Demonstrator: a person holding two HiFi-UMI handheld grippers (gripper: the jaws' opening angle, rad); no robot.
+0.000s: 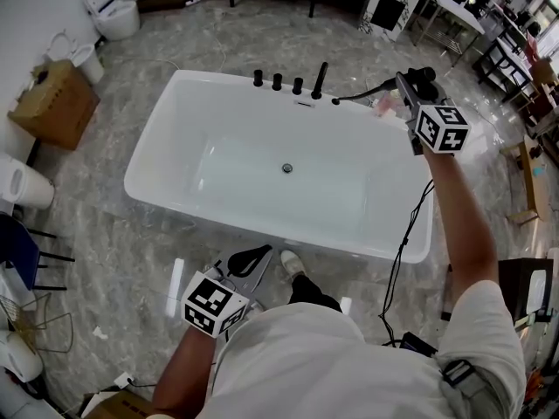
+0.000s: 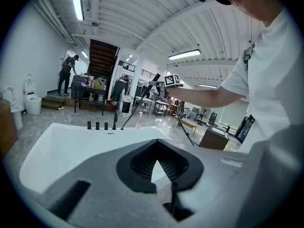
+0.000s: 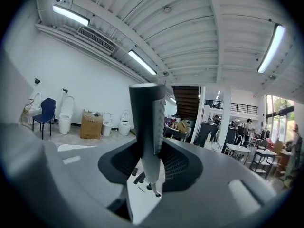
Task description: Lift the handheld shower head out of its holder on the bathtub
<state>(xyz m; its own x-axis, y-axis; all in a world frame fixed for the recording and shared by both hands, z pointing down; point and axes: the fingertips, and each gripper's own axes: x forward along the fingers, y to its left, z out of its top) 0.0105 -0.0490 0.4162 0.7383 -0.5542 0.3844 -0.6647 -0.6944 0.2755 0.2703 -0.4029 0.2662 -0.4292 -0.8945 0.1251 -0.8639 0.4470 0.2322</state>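
My right gripper (image 1: 409, 82) is shut on the slim black shower head (image 1: 374, 89), held above the far right corner of the white bathtub (image 1: 166, 151). The wand slants down to the tub deck near the black taps (image 1: 278, 82) and spout (image 1: 320, 78). In the right gripper view the shower head (image 3: 146, 127) stands upright between the jaws, with the taps (image 3: 138, 177) below it. My left gripper (image 1: 251, 257) hangs low by the tub's near side, shut, with nothing in it. From the left gripper view the shower head (image 2: 137, 106) shows far off beyond the bathtub (image 2: 52, 151).
Toilets (image 1: 112, 9) and a cardboard box (image 1: 54, 103) stand left of the tub, with a blue chair (image 1: 16, 247) nearer. A black cable (image 1: 403, 250) hangs from my right arm. A wooden bench (image 1: 529, 182) and tables stand at the right. A person (image 2: 66, 75) stands by the stairs.
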